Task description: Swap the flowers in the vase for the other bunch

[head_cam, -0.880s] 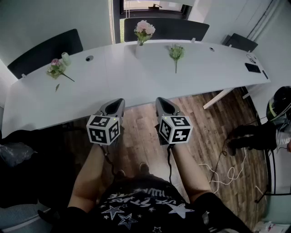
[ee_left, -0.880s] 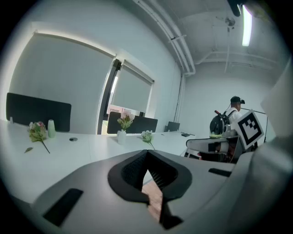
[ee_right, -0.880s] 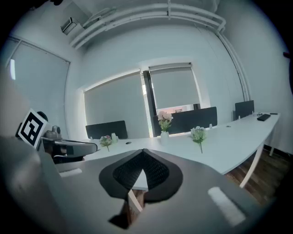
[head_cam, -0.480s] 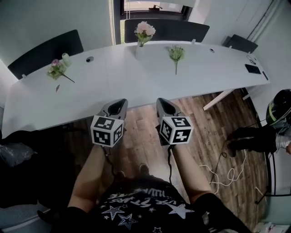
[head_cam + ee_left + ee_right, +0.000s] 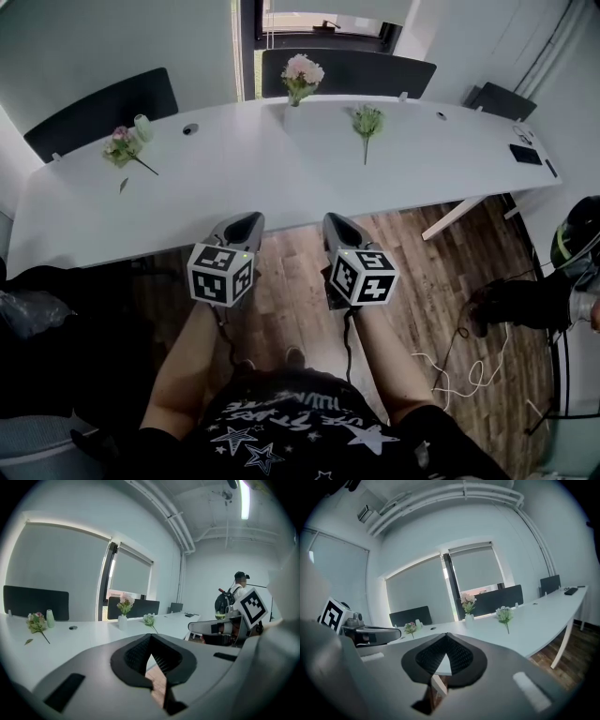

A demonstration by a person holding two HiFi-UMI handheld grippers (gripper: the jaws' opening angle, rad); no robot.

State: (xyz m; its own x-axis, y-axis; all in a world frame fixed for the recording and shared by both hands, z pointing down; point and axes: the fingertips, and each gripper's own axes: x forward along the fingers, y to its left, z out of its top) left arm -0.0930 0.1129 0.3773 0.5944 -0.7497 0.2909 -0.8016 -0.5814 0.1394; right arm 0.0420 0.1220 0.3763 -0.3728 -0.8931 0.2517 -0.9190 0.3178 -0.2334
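Flowers [image 5: 303, 71] in vase [image 5: 122, 622] untouched as before, left hand-held gripper [image 5: 250, 218] and right hand-held gripper [image 5: 330, 220] barely shifted, jaws together, empty

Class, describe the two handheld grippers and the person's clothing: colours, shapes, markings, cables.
The left gripper and right gripper are grey, tapered shells with black ribbed pads. Each carries a white cube printed with black square markers, and a black cable trails from beneath. The person wears a black top with white stars and lettering.
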